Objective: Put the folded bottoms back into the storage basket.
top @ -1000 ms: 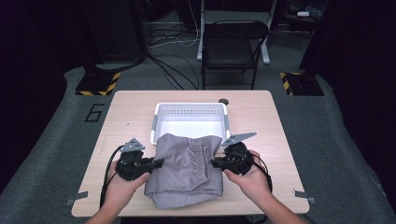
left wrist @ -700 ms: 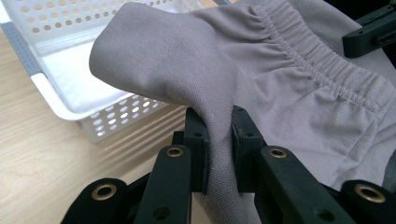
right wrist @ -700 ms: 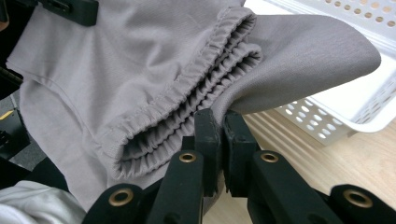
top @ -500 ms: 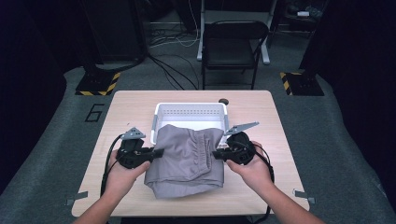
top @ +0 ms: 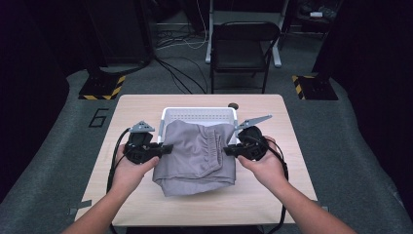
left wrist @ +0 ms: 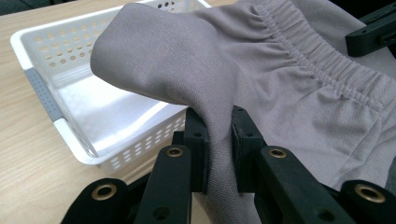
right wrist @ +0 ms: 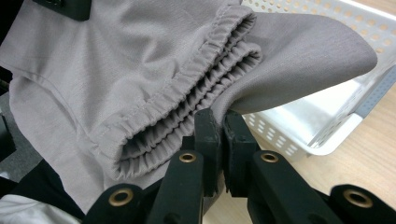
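The room was dark, with grey carpet, a folding chair point(top: 246, 46) beyond the bench point(top: 292, 146) and hazard-striped bases on the floor to either side of that chair. The pale wooden bench carried a white perforated basket point(top: 195, 113), and everything I did sat just in front of it.

To the left of the basket, my left gripper point(top: 160, 148) had its jaws pinched on one side edge of the folded grey shorts point(top: 195, 156), the cloth squeezed flat between the pads point(left wrist: 198, 140). I held it there so the fold would keep its shape when raised.

The shorts hung between my two grippers, their far edge draped over the basket's near rim, their lower part sagging toward the bench.

To the right of the basket, my right gripper point(top: 229, 150) had its jaws clamped on the opposite edge, right beside the gathered elastic waistband point(right wrist: 187, 84). A matched grip on both sides kept the bundle level, which I judged suited carrying it forward over the basket and lowering it inside.

A small dark knob point(top: 233, 105) lay behind the basket's right corner.
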The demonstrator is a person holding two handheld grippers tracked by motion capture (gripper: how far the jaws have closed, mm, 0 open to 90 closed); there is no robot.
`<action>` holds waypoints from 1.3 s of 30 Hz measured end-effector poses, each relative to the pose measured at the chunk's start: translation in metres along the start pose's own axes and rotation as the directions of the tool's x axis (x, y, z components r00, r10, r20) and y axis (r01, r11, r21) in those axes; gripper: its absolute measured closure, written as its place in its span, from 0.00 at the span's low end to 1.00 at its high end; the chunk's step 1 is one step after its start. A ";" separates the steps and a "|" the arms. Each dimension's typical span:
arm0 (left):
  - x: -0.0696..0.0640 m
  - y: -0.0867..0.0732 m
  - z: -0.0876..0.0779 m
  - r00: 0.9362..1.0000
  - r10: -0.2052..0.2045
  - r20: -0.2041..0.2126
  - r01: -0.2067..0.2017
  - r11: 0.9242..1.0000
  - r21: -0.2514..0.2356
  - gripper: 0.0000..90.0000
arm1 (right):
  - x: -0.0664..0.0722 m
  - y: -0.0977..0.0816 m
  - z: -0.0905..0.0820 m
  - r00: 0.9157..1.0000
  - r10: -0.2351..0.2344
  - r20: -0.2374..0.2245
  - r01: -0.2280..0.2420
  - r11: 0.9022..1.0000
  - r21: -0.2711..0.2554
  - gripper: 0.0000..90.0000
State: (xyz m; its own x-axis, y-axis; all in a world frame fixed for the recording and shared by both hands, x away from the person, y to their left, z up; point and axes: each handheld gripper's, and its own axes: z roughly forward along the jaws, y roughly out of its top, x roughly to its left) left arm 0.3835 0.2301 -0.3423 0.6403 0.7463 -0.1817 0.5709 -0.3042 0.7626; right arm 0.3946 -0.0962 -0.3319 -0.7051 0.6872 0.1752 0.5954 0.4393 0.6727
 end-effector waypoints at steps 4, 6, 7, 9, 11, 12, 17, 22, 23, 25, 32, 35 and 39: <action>0.002 0.006 0.000 1.000 -0.006 -0.003 0.006 1.000 -0.008 0.89 | -0.002 0.007 -0.002 1.000 -0.016 0.005 0.016 1.000 -0.002 0.96; 0.004 0.009 0.000 1.000 -0.006 -0.004 0.006 1.000 -0.007 0.89 | -0.002 0.010 -0.002 1.000 -0.026 0.012 0.026 1.000 -0.005 0.96; 0.004 0.010 0.001 1.000 -0.006 -0.008 0.005 1.000 -0.010 0.89 | -0.002 0.011 -0.002 1.000 -0.020 0.012 0.021 1.000 -0.010 0.96; 0.006 0.012 0.002 1.000 -0.008 -0.005 0.008 1.000 -0.011 0.89 | -0.003 0.014 -0.003 1.000 -0.023 0.015 0.023 1.000 0.001 0.96; 0.007 0.015 0.003 1.000 -0.007 -0.007 0.007 1.000 -0.007 0.89 | -0.004 0.015 -0.002 1.000 -0.026 0.017 0.026 1.000 -0.001 0.96; 0.007 0.016 0.004 1.000 -0.018 -0.007 0.017 1.000 -0.012 0.89 | -0.006 0.016 -0.001 0.999 -0.046 0.020 0.047 0.999 -0.012 0.96; 0.009 0.023 0.010 1.000 -0.019 -0.008 0.019 1.000 -0.020 0.89 | -0.008 0.022 -0.001 0.999 -0.030 0.040 0.030 1.000 -0.006 0.96; 0.014 0.030 0.014 1.000 -0.027 -0.015 0.027 0.999 -0.019 0.89 | -0.016 0.027 0.001 0.998 -0.024 0.055 0.024 1.000 -0.002 0.96; 0.015 0.032 0.015 1.000 -0.021 -0.019 0.021 1.000 -0.013 0.89 | -0.019 0.029 0.003 0.998 -0.028 0.057 0.028 1.000 -0.009 0.96; 0.017 0.035 0.017 0.999 -0.023 -0.024 0.023 1.000 -0.016 0.89 | -0.021 0.031 0.004 0.998 -0.024 0.061 0.025 1.000 -0.010 0.96; 0.025 0.044 0.024 0.999 -0.008 -0.032 0.007 1.000 -0.012 0.89 | -0.030 0.040 0.012 0.997 -0.015 0.073 0.015 1.000 -0.002 0.96; 0.031 0.048 0.028 0.999 -0.012 -0.033 0.012 1.000 -0.007 0.89 | -0.033 0.044 0.015 0.997 -0.011 0.074 0.011 1.000 -0.002 0.96; 0.038 0.052 0.035 0.999 -0.025 -0.036 0.025 1.000 -0.002 0.89 | -0.040 0.052 0.022 0.996 -0.010 0.090 0.010 1.000 -0.003 0.96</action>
State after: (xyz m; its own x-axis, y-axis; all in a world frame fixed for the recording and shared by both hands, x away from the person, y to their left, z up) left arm 0.4555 0.2224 -0.3312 0.6068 0.7747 -0.1778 0.5856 -0.2845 0.7590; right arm 0.4621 -0.0877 -0.3193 -0.6734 0.7321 0.1028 0.5869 0.4449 0.6764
